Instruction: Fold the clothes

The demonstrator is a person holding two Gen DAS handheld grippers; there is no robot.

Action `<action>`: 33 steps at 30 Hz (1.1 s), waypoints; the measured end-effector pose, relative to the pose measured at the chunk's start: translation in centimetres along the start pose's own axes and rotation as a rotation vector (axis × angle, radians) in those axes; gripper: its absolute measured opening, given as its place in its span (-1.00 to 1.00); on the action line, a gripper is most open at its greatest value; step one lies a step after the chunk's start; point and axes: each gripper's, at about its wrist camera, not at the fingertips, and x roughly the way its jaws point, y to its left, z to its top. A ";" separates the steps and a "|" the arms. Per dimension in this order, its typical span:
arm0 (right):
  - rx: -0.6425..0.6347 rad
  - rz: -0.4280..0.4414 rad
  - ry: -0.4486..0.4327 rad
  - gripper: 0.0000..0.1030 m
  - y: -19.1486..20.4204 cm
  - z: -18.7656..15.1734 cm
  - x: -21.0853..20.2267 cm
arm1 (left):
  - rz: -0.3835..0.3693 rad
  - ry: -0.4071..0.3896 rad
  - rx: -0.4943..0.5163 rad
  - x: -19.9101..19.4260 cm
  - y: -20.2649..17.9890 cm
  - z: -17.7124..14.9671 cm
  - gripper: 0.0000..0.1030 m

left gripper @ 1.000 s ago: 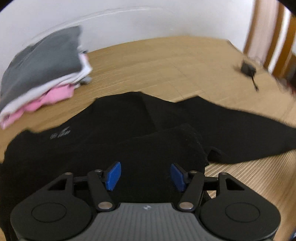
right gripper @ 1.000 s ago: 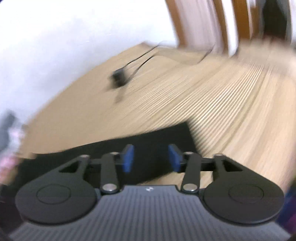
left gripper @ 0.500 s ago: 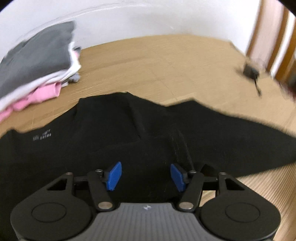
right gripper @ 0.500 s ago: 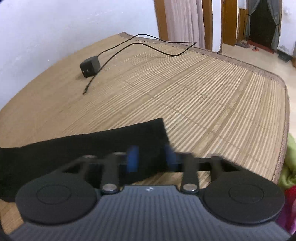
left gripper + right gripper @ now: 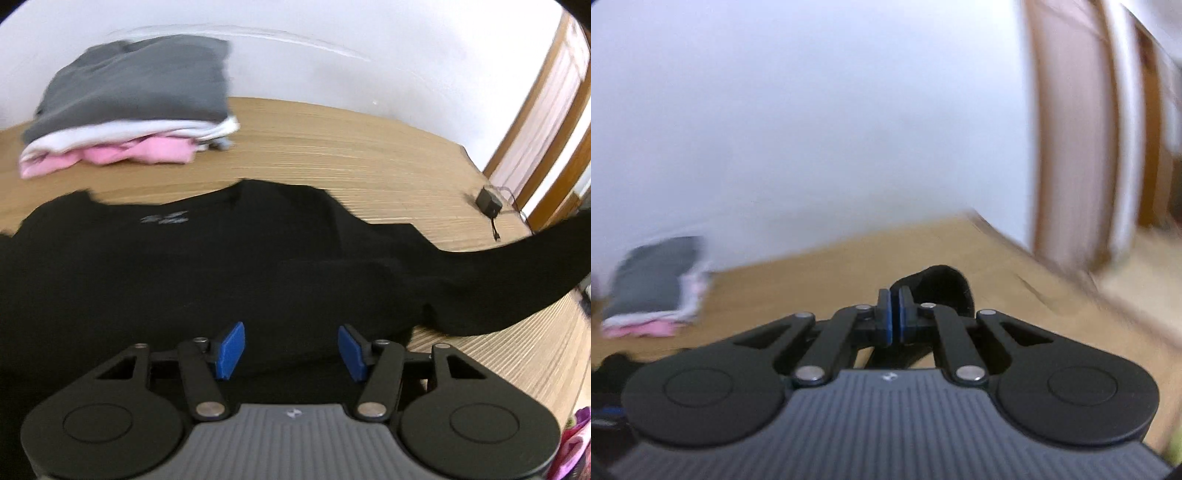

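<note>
A black long-sleeved garment [image 5: 184, 266] lies spread on the woven mat, with a small grey print near its far edge. My left gripper [image 5: 291, 349] is open and empty, hovering over the garment's near part. One black sleeve [image 5: 517, 266] rises to the right, off the mat. My right gripper [image 5: 895, 315] is shut on the end of that black sleeve [image 5: 938, 284], which curls up beside the blue pads, and holds it lifted above the mat.
A stack of folded clothes [image 5: 129, 107], grey over white over pink, sits at the back left by the white wall; it also shows in the right wrist view [image 5: 653, 284]. A black charger with cable [image 5: 489, 201] lies at the right near the wooden door frame.
My right gripper closed on the black sleeve end and lifted it, swinging up and left. My left gripper stayed open and shifted over the garment.
</note>
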 end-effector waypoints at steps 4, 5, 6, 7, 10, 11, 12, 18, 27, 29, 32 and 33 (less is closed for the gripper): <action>-0.218 0.183 -0.068 -0.86 10.6 3.4 -3.1 | -0.023 -0.009 -0.089 -3.2 5.7 -2.0 0.17; -0.272 0.229 -0.085 -0.85 13.3 4.3 -3.8 | -0.027 -0.008 -0.117 -3.9 7.2 -2.7 0.17; -0.327 0.275 -0.101 -0.85 16.0 5.2 -4.6 | -0.031 -0.008 -0.145 -4.7 8.9 -3.5 0.17; -0.379 0.322 -0.114 -0.85 18.7 5.8 -5.2 | -0.032 -0.009 -0.171 -5.5 10.5 -4.3 0.17; -0.480 0.427 -0.107 -0.85 26.6 5.4 -4.4 | -0.020 -0.017 -0.235 -8.0 14.7 -6.4 0.17; -0.501 0.466 -0.096 -0.85 29.2 5.2 -3.8 | -0.017 -0.020 -0.257 -9.0 16.1 -7.2 0.17; -0.513 0.508 -0.077 -0.85 31.8 4.9 -3.1 | -0.013 -0.023 -0.277 -10.1 17.5 -7.9 0.17; -0.662 0.683 0.071 -0.85 46.3 -0.7 0.9 | 0.053 -0.066 -0.367 -15.9 24.0 -11.6 0.17; -0.786 0.551 0.357 -0.31 55.0 -15.3 5.1 | 0.131 -0.081 -0.508 -19.6 29.9 -15.6 0.18; -0.706 0.560 0.358 0.21 53.0 -15.9 3.9 | 0.119 -0.061 -0.505 -19.3 29.8 -16.2 0.18; -0.591 0.602 0.373 0.44 48.9 -16.4 0.9 | 0.096 -0.022 -0.489 -18.5 29.3 -17.0 0.18; -0.570 0.603 0.378 0.45 47.4 -16.7 0.1 | 0.088 -0.008 -0.474 -18.1 28.8 -17.2 0.18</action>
